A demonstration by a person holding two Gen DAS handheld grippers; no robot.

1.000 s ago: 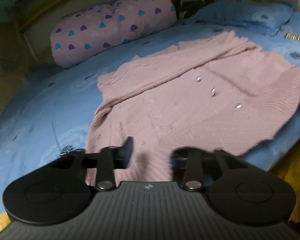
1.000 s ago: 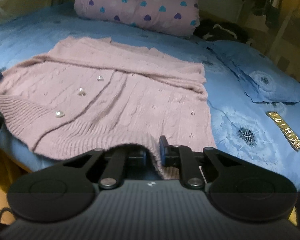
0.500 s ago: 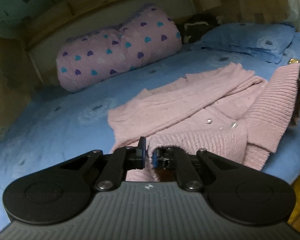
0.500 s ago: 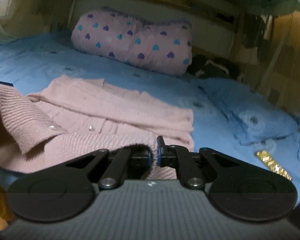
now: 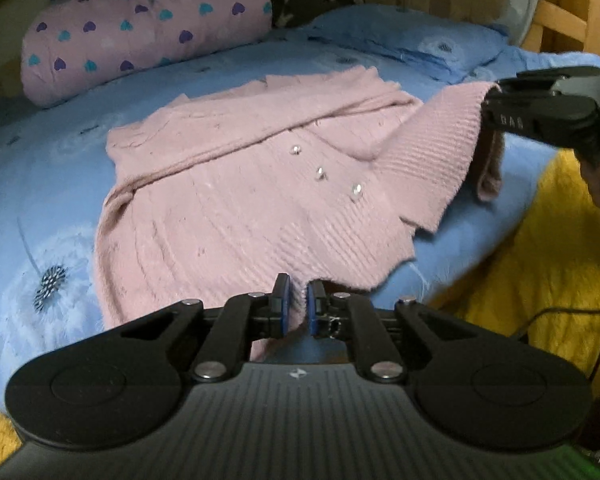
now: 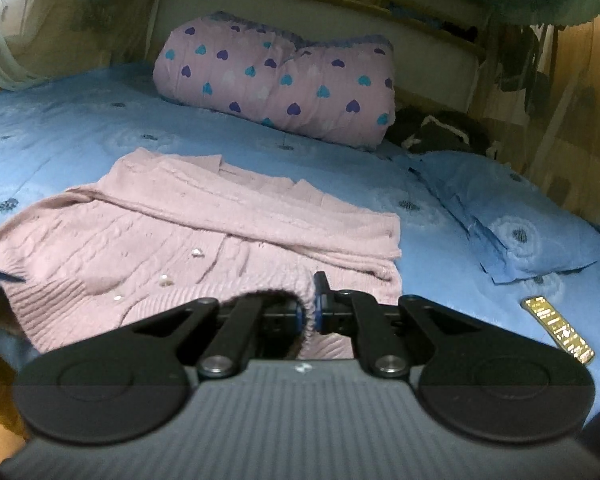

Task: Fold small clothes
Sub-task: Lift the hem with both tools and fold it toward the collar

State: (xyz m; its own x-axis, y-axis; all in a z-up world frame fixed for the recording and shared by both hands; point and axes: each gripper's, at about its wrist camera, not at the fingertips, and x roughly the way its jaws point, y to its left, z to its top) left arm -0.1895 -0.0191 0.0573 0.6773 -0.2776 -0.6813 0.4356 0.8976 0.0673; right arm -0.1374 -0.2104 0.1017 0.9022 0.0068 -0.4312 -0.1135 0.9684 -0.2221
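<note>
Both hem corners are off the bed now; a second ago the cardigan (image 5: 236, 184) lay flat and my left jaws stood wider around the knit. Between my left gripper (image 5: 298, 300) pads a thin tongue of pink hem is pinched, the blue pads (image 5: 281, 300) nearly together with only the fabric's thickness between them, though they are easing apart a touch, so that hold may be loosening. My right gripper (image 6: 308, 308) is clamped tight on the other hem corner, ribbed knit bunched over its left finger and squeezed between the pads. In the left view I see that right corner raised well above the bed (image 5: 40, 200), the ribbed band hanging off the jaws in a slack fold.

I hold the two corners because, as I judge it, the bottom edge has to travel up toward the collar to halve the garment. Gripping at the hem's ends should keep the edge straight as it goes over.

Outward from my fingers, the cardigan's body rests on the blue bed, buttons (image 5: 320, 172) up, sleeves folded across the chest, collar toward the heart pillow (image 6: 276, 80). A blue pillow (image 6: 520, 224) lies to the right, well apart from the knit. Near the bed's right edge sits a small gold strip (image 6: 556, 328), clear of the fold's path.
</note>
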